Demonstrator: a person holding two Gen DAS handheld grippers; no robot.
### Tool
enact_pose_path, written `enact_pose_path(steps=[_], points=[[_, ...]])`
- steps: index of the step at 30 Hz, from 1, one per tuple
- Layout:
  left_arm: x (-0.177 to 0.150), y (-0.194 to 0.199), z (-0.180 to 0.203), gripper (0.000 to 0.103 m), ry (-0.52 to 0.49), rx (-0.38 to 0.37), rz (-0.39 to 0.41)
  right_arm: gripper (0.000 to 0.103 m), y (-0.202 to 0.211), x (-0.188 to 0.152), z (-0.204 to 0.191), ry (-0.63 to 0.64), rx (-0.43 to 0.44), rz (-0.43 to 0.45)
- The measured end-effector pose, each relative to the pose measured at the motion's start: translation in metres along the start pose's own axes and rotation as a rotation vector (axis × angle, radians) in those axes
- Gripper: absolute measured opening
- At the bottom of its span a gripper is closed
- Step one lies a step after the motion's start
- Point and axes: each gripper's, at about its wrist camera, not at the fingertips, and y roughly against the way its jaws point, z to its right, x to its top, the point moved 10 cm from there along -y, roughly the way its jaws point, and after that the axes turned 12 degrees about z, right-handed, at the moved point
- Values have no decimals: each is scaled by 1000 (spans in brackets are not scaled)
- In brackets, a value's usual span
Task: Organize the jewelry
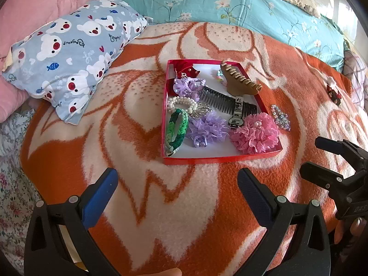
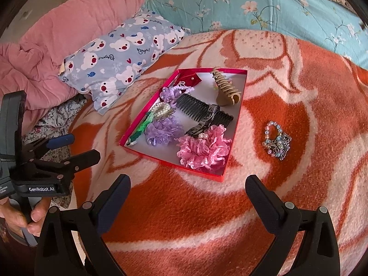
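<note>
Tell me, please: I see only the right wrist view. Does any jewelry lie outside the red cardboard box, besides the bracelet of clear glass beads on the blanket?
Observer: Yes. The left wrist view shows a small dark red and black bow clip on the orange and cream fleece blanket, beyond the clear beaded bracelet and apart from the red cardboard box.
Operator: What is the dark strap across the black plastic comb?
Observer: It is a wristwatch with a patterned strap. Its case shows from the left view, lying over the black plastic comb.
</note>
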Motion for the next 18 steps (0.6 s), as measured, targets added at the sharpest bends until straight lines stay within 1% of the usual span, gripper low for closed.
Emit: enact_pose_path(steps=[6, 10, 18], points=[[1, 0, 0, 103, 1, -2, 2, 101, 0, 0, 0, 1, 0, 2], [4, 1, 1, 103, -10, 5, 20, 101, 1, 0, 1, 1, -1, 7], [2, -6, 4, 103, -13, 0, 12, 101, -1, -1, 9, -24, -15, 6]])
